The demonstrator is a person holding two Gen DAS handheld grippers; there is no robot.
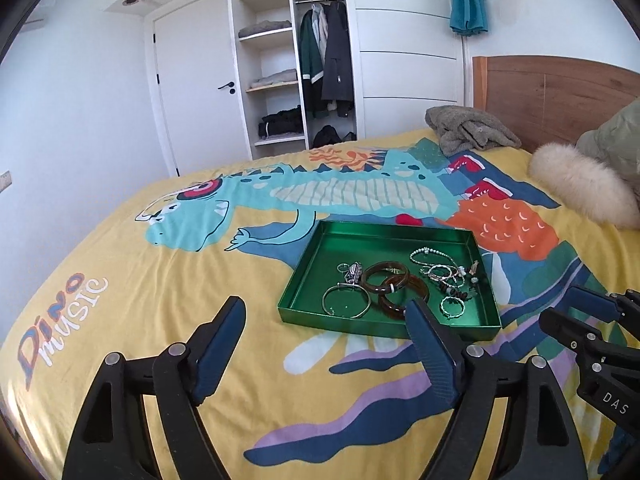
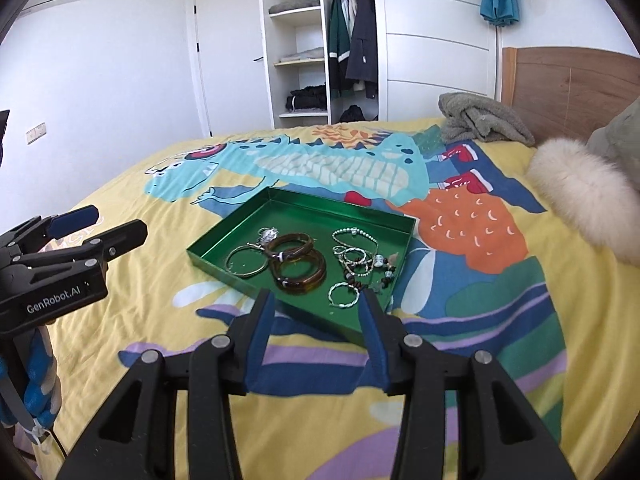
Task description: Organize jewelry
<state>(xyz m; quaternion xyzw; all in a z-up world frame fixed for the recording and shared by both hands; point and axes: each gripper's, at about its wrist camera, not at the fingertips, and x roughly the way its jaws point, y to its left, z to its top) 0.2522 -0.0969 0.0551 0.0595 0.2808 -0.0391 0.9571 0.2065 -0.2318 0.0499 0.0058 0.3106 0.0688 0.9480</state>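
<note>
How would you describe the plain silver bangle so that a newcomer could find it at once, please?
On the yellow dinosaur bedspread lies a shallow green tray. The silver bangle lies in its left part near the front rim, beside two overlapping brown bangles. It alone is a thin, plain metal hoop, wider than the small twisted ring.

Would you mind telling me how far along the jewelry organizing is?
Done: brown bangles, a thin silver hoop and beaded bracelets lie in the green metal tray. In hand: nothing; left claw and right claw are open. Left: no loose jewelry shows on the yellow bedspread.
</note>
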